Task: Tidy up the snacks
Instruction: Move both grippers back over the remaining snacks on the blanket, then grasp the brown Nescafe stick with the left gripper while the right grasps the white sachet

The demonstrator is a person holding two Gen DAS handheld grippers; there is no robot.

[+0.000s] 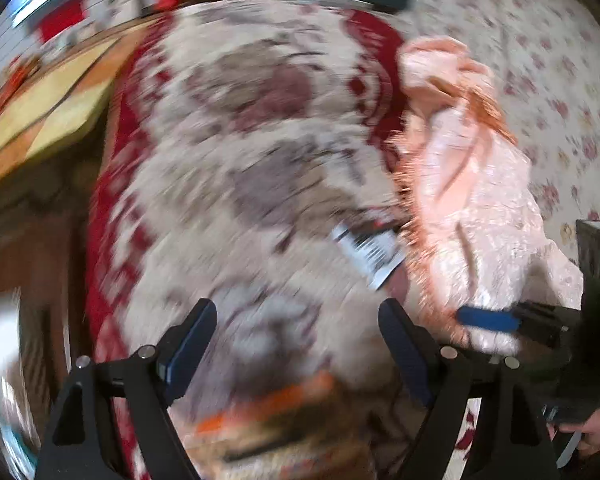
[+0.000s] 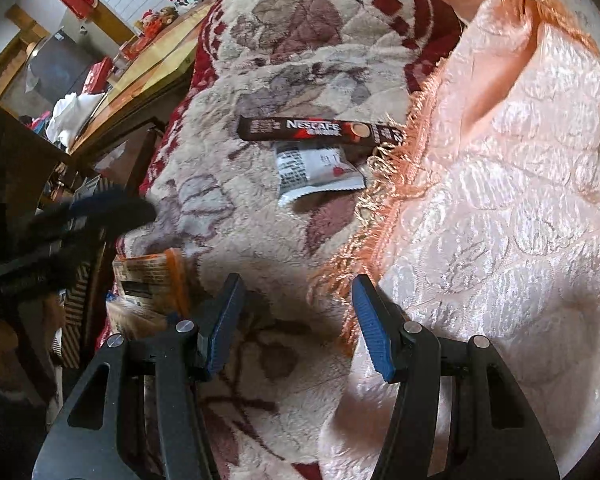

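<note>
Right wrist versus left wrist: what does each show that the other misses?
Right wrist only: the Nescafe stick, sharp, with a white sachet just below it, and the right gripper open over bare blanket. Left wrist only: the left gripper open, its view motion-blurred. Both: the floral blanket, pink fringed cloth, and an orange packet near the blanket's edge.
</note>
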